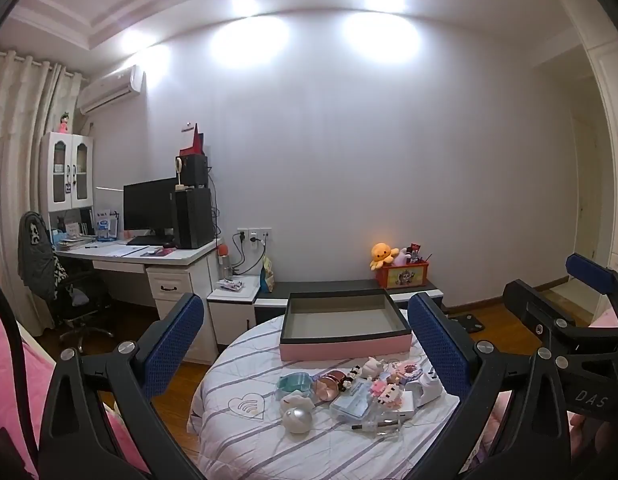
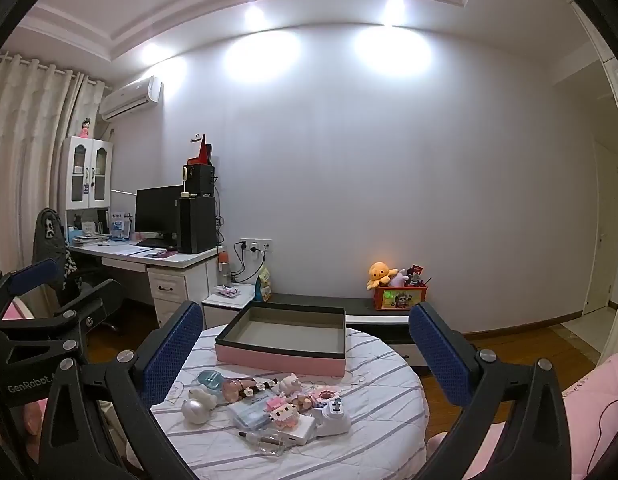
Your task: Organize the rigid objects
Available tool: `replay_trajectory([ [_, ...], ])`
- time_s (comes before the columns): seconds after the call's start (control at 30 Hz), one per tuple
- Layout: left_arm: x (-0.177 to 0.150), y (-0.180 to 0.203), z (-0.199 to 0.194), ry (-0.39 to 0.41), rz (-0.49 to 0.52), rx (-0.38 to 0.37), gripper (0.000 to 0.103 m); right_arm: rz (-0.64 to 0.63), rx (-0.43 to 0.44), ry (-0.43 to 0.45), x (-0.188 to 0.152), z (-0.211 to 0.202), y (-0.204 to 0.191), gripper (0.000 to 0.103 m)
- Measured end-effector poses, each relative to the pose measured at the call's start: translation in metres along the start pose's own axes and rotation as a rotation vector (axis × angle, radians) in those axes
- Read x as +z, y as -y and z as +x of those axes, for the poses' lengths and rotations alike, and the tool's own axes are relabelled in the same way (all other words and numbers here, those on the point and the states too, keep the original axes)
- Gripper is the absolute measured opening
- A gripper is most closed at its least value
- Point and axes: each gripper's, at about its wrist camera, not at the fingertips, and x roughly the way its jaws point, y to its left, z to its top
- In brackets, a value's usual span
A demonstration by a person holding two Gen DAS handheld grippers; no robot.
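Round table (image 1: 237,440) w/ bare pink box (image 1: 345,350), trinkets (image 1: 361,392) beside; both claws released.

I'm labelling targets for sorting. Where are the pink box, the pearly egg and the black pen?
pink box (image 2: 280,360), right wrist view, front pink wall.
pearly egg (image 1: 297,420), left wrist view, rounded middle.
black pen (image 2: 256,436), right wrist view, mid-barrel.

"DAS" on right claw (image 1: 589,276), "GenRobot" on left claw (image 2: 29,276)
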Motion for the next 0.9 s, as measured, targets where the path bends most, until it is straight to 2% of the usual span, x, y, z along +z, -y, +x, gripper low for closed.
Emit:
replay_trajectory([
  [0.9,0.0000,0.0006,0.0005,0.003,0.001,0.000,0.103,-0.001,-0.020,0.001,0.0003,-0.0010,0.0011,0.103],
])
